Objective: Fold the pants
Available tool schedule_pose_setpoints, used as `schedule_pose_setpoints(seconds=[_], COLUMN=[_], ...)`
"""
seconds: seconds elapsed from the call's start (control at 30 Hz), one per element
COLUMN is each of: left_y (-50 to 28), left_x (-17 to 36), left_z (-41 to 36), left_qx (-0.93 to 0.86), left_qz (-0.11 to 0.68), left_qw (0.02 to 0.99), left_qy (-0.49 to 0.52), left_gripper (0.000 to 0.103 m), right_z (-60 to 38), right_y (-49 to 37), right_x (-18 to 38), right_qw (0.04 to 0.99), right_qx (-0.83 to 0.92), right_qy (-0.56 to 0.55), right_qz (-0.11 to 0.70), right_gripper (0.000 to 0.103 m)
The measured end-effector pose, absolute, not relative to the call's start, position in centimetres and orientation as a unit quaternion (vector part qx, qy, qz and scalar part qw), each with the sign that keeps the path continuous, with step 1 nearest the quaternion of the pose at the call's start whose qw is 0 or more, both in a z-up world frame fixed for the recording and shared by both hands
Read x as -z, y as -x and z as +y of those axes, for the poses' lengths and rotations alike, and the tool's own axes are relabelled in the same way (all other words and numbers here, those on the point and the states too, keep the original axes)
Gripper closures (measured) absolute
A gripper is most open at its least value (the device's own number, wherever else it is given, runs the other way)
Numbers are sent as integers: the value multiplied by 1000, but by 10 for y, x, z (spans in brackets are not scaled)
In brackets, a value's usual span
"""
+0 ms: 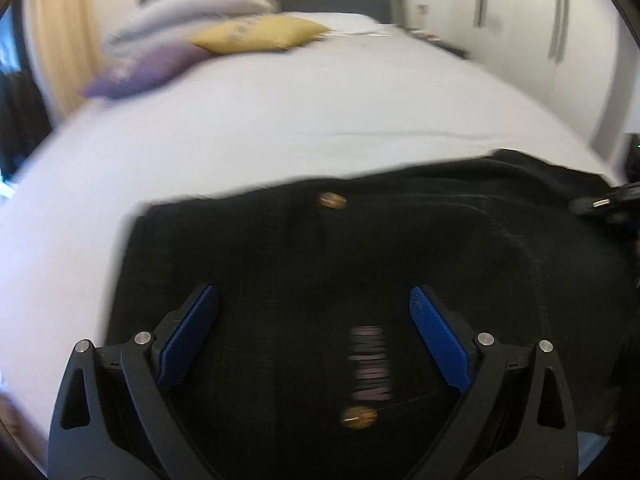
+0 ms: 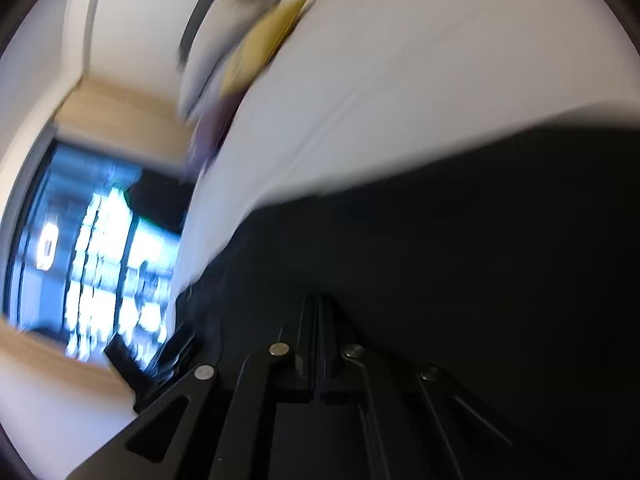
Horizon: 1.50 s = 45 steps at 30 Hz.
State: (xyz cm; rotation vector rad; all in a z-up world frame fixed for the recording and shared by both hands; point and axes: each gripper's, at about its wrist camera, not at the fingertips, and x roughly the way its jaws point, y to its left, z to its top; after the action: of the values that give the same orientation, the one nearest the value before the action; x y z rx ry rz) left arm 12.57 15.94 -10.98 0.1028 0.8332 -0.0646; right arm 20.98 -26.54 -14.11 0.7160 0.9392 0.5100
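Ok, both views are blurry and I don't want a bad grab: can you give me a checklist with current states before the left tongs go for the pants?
1. Left tongs open: ok, jaws spread wide.
2. Left tongs over the black pants: ok.
3. Nothing held between the left pads: ok.
4. Right tongs shut: ok, jaws together.
5. Right tongs actually pinching pants fabric: cannot tell, too dark and blurred.
6. Pants lying flat on the white bed: cannot tell, right side looks bunched.

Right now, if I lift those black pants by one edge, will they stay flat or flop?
The black pants will likely flop: soft cloth lying flat on the bed. Probably fairly heavy; the weave and metal buttons suggest denim.
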Motion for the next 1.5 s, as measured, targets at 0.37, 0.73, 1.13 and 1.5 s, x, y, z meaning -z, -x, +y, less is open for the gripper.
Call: schedule_pose_setpoints(seconds=[0.37, 0.73, 1.13, 1.5], left_y=[-102, -86, -103, -102], left_x=[98, 92, 118, 93], left_z=[23, 33, 4, -5], left_qx=[160, 145, 194, 186], left_qz=[403, 397, 422, 416], left_qw=[897, 902, 881, 884], left_qy=[-92, -85, -92, -102], left_gripper=[6, 5, 5, 5], right_z=[-300, -524, -502, -580], right_y=[-101, -6, -13, 47], right_x=[125, 138, 176, 151], right_qw=[802, 829, 783, 782], right_qx=[-273, 46, -42, 37], right_qy=[-363, -434, -489, -530], right_qz=[388, 349, 383, 324], right_gripper=[49, 92, 103, 53])
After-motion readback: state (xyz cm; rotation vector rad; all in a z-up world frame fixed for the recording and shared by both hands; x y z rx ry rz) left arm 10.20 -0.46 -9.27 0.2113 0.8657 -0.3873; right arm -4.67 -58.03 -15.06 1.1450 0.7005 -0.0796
